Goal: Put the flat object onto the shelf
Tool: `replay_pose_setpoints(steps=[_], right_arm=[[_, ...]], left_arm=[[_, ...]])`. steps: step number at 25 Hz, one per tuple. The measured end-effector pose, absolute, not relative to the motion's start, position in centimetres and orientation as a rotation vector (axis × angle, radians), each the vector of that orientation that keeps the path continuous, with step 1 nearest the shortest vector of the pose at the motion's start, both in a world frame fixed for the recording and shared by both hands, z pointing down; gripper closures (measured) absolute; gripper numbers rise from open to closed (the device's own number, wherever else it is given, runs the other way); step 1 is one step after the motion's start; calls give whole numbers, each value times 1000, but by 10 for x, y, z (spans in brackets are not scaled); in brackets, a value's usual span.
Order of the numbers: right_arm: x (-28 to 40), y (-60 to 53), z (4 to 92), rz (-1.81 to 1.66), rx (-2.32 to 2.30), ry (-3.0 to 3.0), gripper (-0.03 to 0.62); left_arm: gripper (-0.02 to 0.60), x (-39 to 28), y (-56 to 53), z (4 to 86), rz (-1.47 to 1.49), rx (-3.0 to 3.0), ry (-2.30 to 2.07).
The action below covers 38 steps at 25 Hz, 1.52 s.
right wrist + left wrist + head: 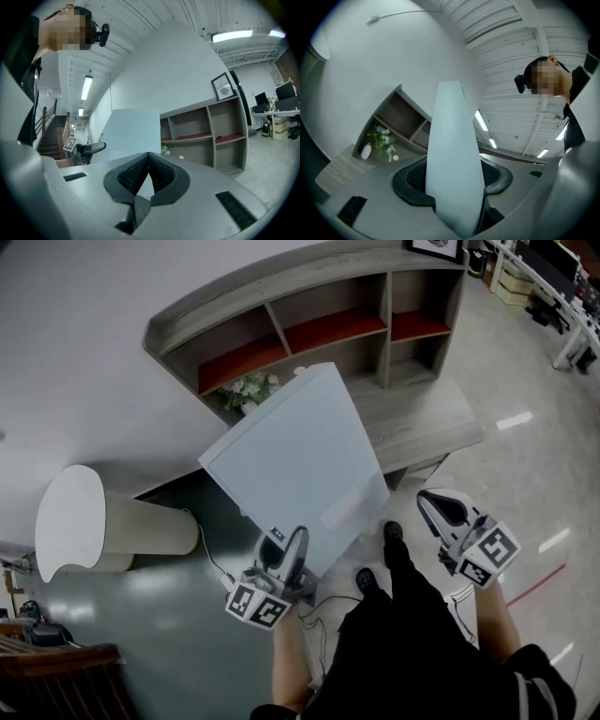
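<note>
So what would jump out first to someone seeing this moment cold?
The big pale blue flat panel, tilted up mid-frame in the head view and clamped at its lower edge by the left gripper. Behind it the grey shelf unit with red-lined compartments stands against the white wall, with flowers in a low compartment. The right gripper hangs off to the right, jaws together, holding nothing.
</note>
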State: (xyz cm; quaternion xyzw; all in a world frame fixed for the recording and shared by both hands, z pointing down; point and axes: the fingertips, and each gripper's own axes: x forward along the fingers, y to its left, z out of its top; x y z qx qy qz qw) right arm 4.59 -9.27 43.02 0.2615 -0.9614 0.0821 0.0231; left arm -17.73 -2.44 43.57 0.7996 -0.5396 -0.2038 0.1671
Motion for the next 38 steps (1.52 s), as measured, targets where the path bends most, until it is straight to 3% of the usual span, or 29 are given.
replay_pose_setpoints(steps=[24,38], right_arm=[[27,-275,372,131,461,-3194,582],[19,-300,359,137,459,-3222,582]], left_arm=[[314,-172,-171,295,-678,2432,-1724],[311,-232,-214,192,-642,2616,-1883]])
